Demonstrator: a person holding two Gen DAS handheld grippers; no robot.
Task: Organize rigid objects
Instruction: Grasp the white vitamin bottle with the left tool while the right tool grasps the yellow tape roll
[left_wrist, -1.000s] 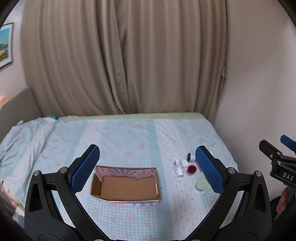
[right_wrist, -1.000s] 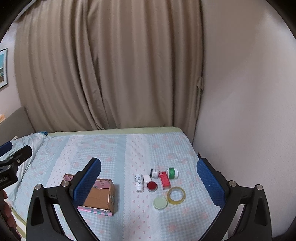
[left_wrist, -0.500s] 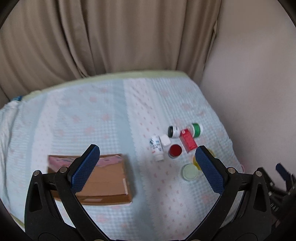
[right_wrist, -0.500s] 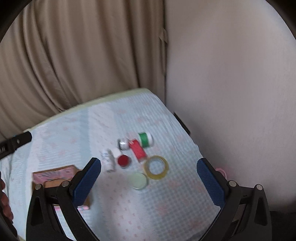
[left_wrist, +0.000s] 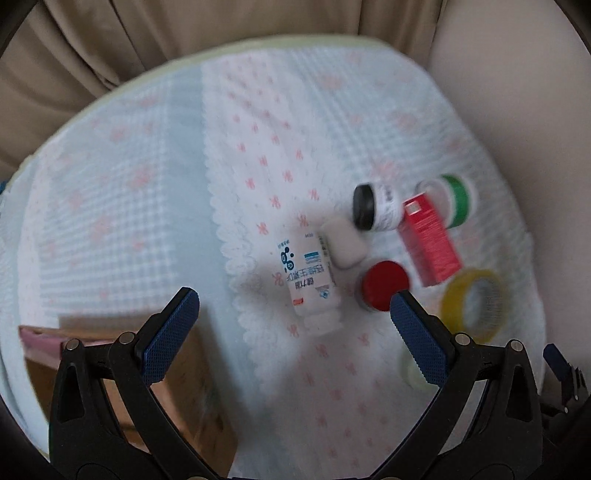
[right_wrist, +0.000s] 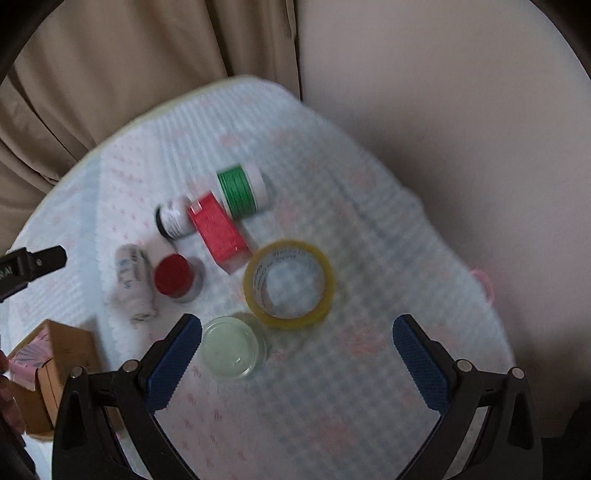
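Note:
Small rigid objects lie clustered on the bed: a white bottle (left_wrist: 308, 278) on its side, a white eraser-like block (left_wrist: 343, 243), a red-lidded jar (left_wrist: 384, 284), a black-lidded jar (left_wrist: 375, 212), a red box (left_wrist: 430, 240), a green-banded spool (left_wrist: 456, 199), a yellow tape roll (left_wrist: 474, 301) and a pale green lid (right_wrist: 232, 349). A cardboard box (left_wrist: 177, 398) sits at the left. My left gripper (left_wrist: 291, 301) is open above the white bottle. My right gripper (right_wrist: 297, 326) is open above the tape roll (right_wrist: 290, 282) and the pale green lid.
The bed is covered with a light blue and pink patterned sheet (left_wrist: 147, 184). Beige curtains (right_wrist: 129, 74) hang behind it and a plain wall (right_wrist: 461, 110) runs along its right side. The left gripper's tip (right_wrist: 33, 262) shows at the left of the right wrist view.
Both grippers have dropped down and forward toward the cluster of objects, which now looks much larger. Both stay open. No object has moved.

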